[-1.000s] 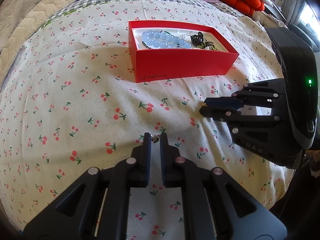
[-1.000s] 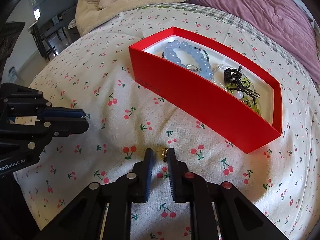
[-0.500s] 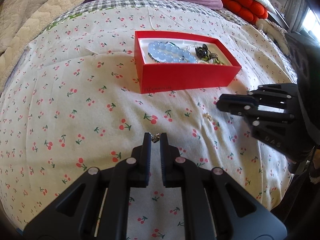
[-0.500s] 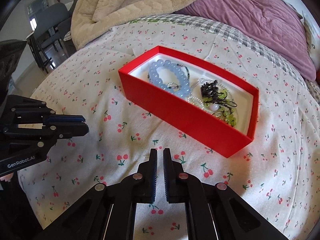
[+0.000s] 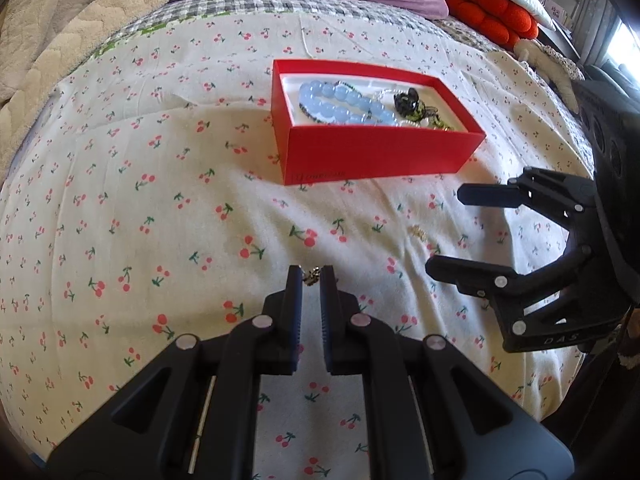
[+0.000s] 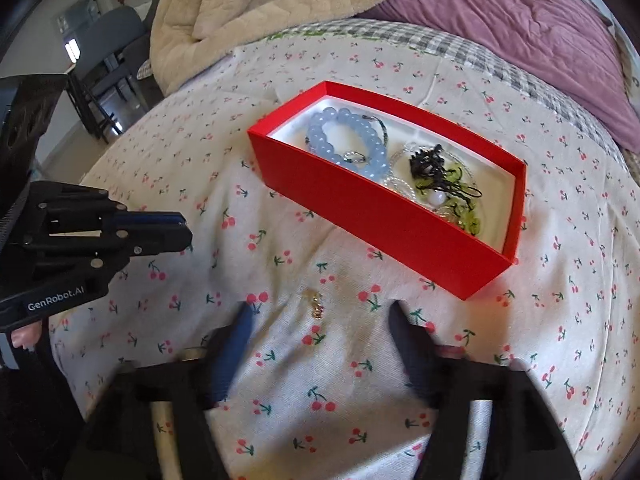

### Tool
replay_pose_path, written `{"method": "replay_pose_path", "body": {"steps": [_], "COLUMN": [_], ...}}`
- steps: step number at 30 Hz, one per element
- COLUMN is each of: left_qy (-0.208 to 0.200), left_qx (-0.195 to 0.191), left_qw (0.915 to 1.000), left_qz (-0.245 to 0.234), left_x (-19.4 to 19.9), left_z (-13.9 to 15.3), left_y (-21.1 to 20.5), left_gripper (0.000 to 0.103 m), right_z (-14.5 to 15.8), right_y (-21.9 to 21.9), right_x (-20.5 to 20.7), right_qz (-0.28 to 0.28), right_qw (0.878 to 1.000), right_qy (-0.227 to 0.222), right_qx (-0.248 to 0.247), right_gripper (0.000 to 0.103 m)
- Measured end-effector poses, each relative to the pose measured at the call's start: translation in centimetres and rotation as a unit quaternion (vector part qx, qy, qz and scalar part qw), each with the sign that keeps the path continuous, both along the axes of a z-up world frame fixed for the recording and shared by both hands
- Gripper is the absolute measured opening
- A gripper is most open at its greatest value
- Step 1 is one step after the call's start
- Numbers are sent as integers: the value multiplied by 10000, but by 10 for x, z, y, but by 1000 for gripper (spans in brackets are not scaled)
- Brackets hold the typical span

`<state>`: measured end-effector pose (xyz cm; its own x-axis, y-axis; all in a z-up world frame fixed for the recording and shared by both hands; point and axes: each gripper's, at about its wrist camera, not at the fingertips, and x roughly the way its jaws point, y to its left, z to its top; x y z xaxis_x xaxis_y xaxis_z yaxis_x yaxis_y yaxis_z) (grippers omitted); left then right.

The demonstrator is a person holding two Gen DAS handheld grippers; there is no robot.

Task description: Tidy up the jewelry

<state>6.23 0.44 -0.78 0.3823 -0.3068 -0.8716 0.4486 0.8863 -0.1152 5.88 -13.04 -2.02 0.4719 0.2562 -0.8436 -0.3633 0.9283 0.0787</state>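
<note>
One cherry-print bedspread covers the bed and fills most of both views. On it sits an open red box holding a blue bead bracelet at one end and a tangle of black and green pieces at the other. The right gripper hovers near the box with its fingers spread wide; a small gold earring lies on the cloth between them, untouched. The left gripper, fingers close together, pinches a tiny silvery earring at its tips, above the cloth.
</note>
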Motion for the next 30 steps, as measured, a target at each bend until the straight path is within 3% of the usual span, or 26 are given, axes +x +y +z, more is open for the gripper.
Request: {"method": "replay_pose_path", "body": {"steps": [4,8,10,14,21,30], "left_qy": [27,42,42,40,2,-76], "left_qx": [9,7,-2,-7,-27,-114], "left_qw": [10000,10000,10000,10000,10000,9999], "left_qz": [7,0,4,-19,-38,-14], "left_x": [0,0,0,-1,-2,4], "left_z": [-2,-2,-2,-2,2,11], "left_y": [3,4,4,5,4,-3], "left_gripper": [10,10,10,10,10,10], "right_z": [-8,-24,-27,-26,-23,6], "right_y": [10,19,22,18,16,1], "right_x": [6,11,11,12,8,-1], "right_qz": [83,148,199,133,100,-97], "right_qw": [9999,9993,9990,9996,9998,9999], "right_qy": [2,99,18,72,78,-64], "right_qx": [-90,-343,-409,-231,-171,-20], "right_gripper": [72,51,46,14,12,12]}}
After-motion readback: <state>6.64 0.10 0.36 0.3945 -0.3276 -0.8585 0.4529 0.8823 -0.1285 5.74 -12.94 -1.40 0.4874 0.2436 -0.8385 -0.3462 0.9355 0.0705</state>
